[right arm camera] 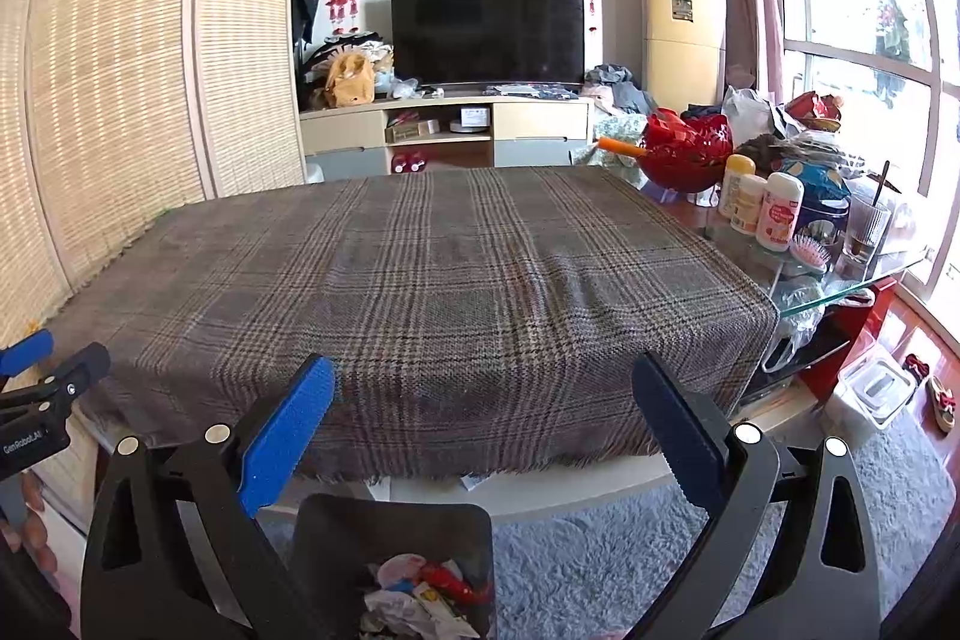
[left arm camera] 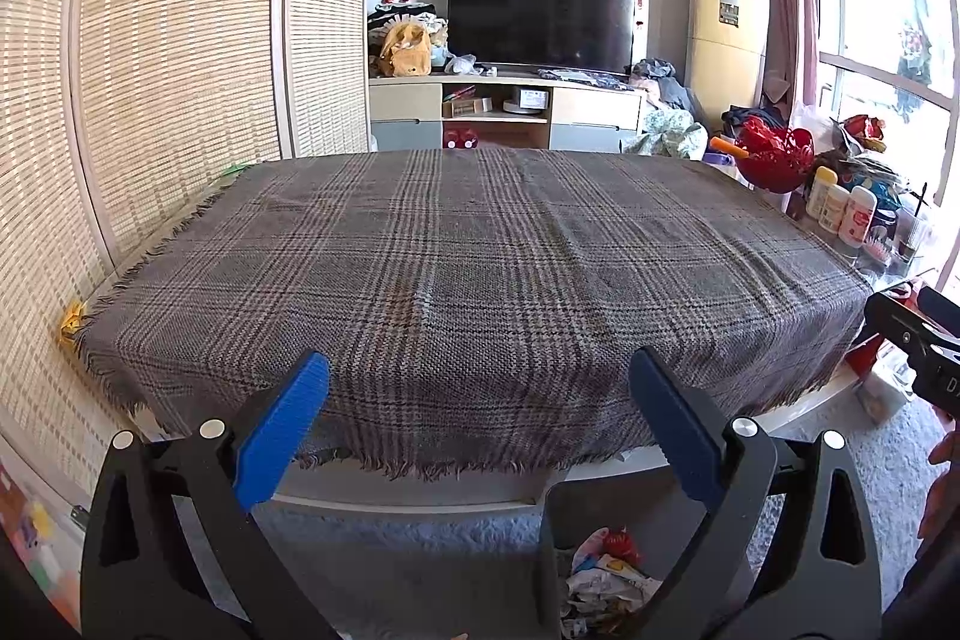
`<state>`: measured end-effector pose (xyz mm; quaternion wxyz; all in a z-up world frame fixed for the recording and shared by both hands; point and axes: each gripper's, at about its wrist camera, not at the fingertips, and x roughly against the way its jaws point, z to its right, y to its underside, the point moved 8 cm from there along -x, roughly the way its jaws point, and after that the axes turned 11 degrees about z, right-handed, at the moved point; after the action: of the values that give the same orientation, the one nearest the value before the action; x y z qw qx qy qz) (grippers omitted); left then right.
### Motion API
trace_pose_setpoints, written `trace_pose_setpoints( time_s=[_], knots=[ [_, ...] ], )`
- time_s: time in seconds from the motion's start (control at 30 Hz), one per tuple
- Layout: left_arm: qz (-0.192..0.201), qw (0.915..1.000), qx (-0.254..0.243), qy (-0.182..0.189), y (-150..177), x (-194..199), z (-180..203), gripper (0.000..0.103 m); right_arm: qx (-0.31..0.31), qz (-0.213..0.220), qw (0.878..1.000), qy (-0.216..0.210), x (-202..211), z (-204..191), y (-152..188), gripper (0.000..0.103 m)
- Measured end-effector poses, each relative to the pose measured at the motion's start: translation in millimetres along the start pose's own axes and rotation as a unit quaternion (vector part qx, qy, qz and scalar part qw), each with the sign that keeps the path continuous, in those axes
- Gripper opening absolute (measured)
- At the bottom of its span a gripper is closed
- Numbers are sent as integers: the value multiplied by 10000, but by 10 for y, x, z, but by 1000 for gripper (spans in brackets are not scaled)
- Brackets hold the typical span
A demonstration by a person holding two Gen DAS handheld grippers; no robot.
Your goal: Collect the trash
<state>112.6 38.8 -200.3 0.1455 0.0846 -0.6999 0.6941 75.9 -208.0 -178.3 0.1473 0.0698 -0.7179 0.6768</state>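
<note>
Trash [right arm camera: 420, 595] lies crumpled in the dark bin [right arm camera: 390, 526] on the floor, below and just in front of the right gripper [right arm camera: 483, 421]; in the left wrist view the same trash [left arm camera: 606, 574] sits low and toward the right finger of the left gripper [left arm camera: 480, 415]. Ahead of both pairs of fingers stretches the worktop [left arm camera: 480, 250], covered by a plaid cloth [right arm camera: 390, 292] that shows no litter on it, so the collecting looks finished or nearly so. Beyond the right gripper's right finger, bottles [right arm camera: 762, 205], a glass [right arm camera: 867, 226] and a red bowl [right arm camera: 684, 148] crowd a glass shelf. Both grippers have their fingers spread wide and hold nothing.

The risk, as I judge it, is mistaking those household items for rubbish, or a wide swing of the right gripper knocking the glass over. Reaching low could also catch the cloth's fringe and drag it off the edge.
</note>
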Motion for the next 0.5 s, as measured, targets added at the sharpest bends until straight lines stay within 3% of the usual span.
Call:
trace_pose_setpoints(
  time_s=[0.5],
  knots=[
    [6, 10000, 1, -22, -11, 6, -4, 95, -55, -25, 10000, 1, 5, -11, 8, 100]
  ],
)
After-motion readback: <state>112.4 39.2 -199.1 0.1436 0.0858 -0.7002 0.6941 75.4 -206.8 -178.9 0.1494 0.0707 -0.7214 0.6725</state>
